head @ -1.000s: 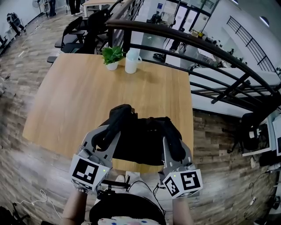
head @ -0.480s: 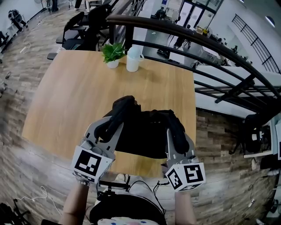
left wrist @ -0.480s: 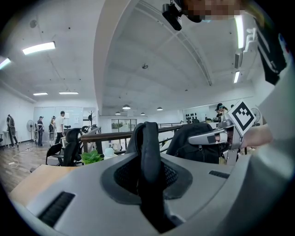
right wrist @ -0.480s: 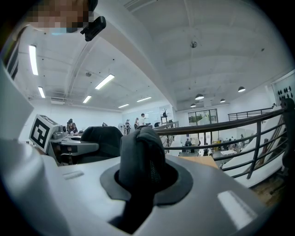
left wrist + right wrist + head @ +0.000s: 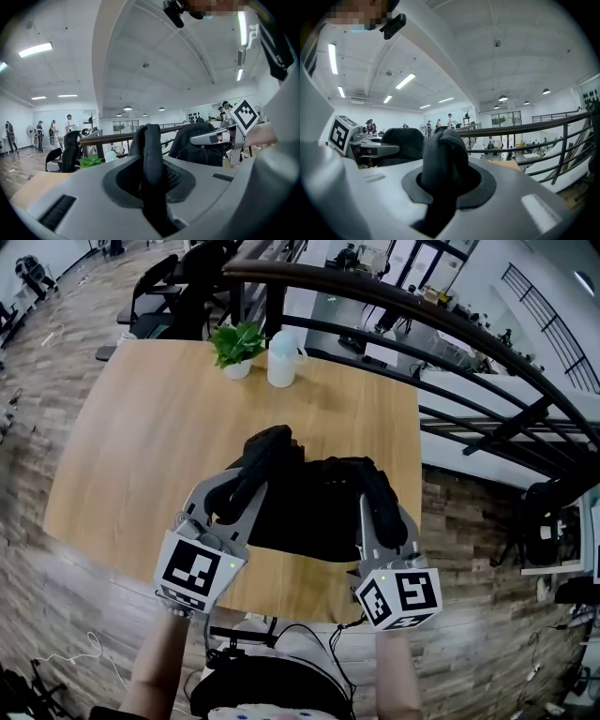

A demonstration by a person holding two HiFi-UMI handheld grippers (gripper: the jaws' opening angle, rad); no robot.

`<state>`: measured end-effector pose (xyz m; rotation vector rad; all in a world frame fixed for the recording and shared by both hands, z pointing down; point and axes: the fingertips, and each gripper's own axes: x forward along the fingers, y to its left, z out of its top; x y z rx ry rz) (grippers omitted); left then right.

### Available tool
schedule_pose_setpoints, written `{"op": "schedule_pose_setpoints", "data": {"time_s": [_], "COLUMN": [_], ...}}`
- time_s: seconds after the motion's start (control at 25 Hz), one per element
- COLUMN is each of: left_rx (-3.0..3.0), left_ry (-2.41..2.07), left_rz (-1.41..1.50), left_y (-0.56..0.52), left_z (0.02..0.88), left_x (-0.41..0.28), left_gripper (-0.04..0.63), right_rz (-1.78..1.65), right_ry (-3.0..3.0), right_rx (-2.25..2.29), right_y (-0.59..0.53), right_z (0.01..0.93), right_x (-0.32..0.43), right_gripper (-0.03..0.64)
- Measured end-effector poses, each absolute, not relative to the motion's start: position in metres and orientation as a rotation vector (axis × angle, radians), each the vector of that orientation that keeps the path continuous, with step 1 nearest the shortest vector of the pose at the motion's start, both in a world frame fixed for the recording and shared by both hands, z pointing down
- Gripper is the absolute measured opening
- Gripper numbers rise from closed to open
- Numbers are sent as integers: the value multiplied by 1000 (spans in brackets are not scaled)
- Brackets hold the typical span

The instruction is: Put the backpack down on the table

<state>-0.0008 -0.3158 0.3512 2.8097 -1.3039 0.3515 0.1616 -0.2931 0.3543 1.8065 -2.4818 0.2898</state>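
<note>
- Since the earlier frame the backpack (image 5: 309,507) and both grippers have travelled away from the person and further in over the bench (image 5: 150,446); the jaws have not changed their hold.
- Backpack: black, slumped, hanging between the two grippers above the near part of the bench, its lower edge close to the near rim; whether its base already touches the wood I cannot tell.
- Left gripper (image 5: 239,488): jaws clenched on the left shoulder strap (image 5: 151,154), which stands up between the pads in the left gripper view.
- Right gripper (image 5: 380,521): jaws clenched on the right shoulder strap (image 5: 443,154), bunched between the pads in the right gripper view.
- Further out: a small potted plant (image 5: 236,343) and a white jug (image 5: 281,357) side by side at the far edge, well apart from the bag; a dark railing (image 5: 469,324) beyond.
- Step in hand, as judged: lowering onto the bench.
- To do it well: keep both grippers level with each other so the bag does not tip; carry it a little further in, so the whole base lands clear of the near rim; lower until the straps go slack; only then open the jaws; stay well short of the plant and jug.
</note>
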Motion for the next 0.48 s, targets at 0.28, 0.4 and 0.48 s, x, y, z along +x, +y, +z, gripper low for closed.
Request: {"op": "schedule_pose_setpoints", "data": {"time_s": [0.28,0.4,0.48], "left_rx": [2785,2782,2788], "left_ry": [-1343,-1356,-1358], "left_rz": [364,392,428], "left_y": [-345,-351,-355], "left_z": [367,375,382], "left_x": [4,8,10], "left_gripper": [58,58,58], "right_rz": [325,348,369], "right_ry": [-2466,-2452,-2442], "right_rx": [1832,1840,1840], "right_y": [-323,-332,-338], "right_z": [371,382,390], "right_x": [171,174,175], "right_gripper": [63,63,63]}}
